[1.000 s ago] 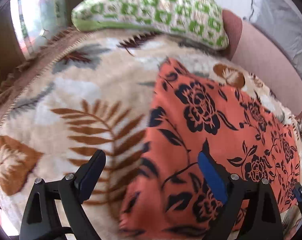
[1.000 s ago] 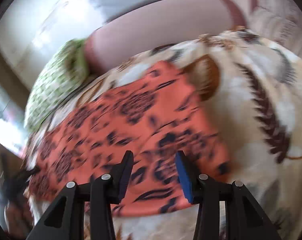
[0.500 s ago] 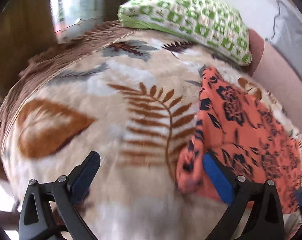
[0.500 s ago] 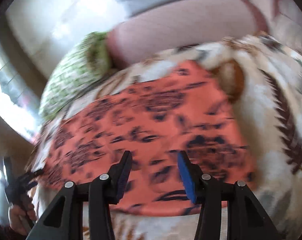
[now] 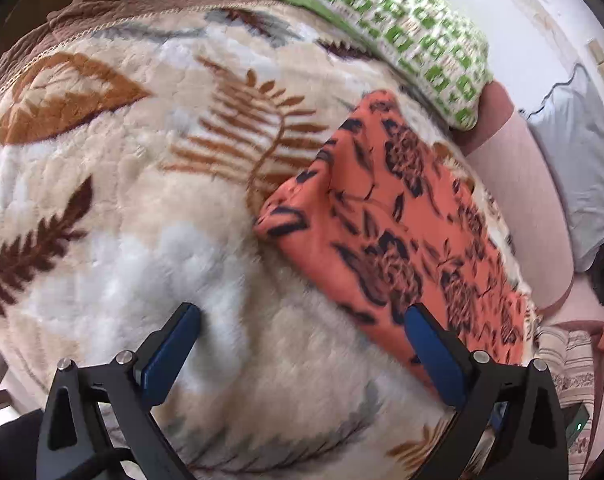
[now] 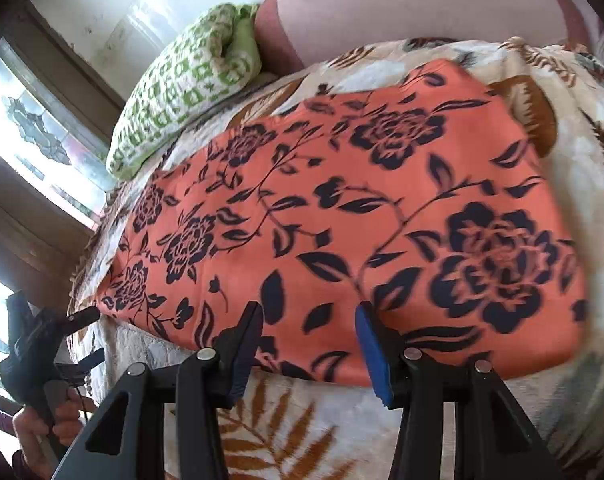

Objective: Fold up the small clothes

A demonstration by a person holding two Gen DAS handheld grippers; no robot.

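Sliding off the orange floral cloth (image 5: 386,216), the left gripper (image 5: 302,354) is now hanging over bare leaf-print blanket (image 5: 114,184) on the cloth's left; its jaws have just been opening and are standing wide, nothing between them. Cloth's near-left corner (image 5: 280,216) is sitting rumpled and slightly raised, apparently just let go, so one fold looks finished on this side.

Cloth is lying flat on the blanket, below the green checked pillow (image 6: 186,88).

Right gripper (image 6: 308,344) is hovering at the cloth's near edge, jaws about half apart, holding nothing; whether the pads are brushing the fabric is hard to say. Likely lining up for the next fold.

Layer count in the cloth is not readable. Motion blur is smearing the cloth's right edge. Left gripper, seen far left of the cloth in the right view, is partly cut off
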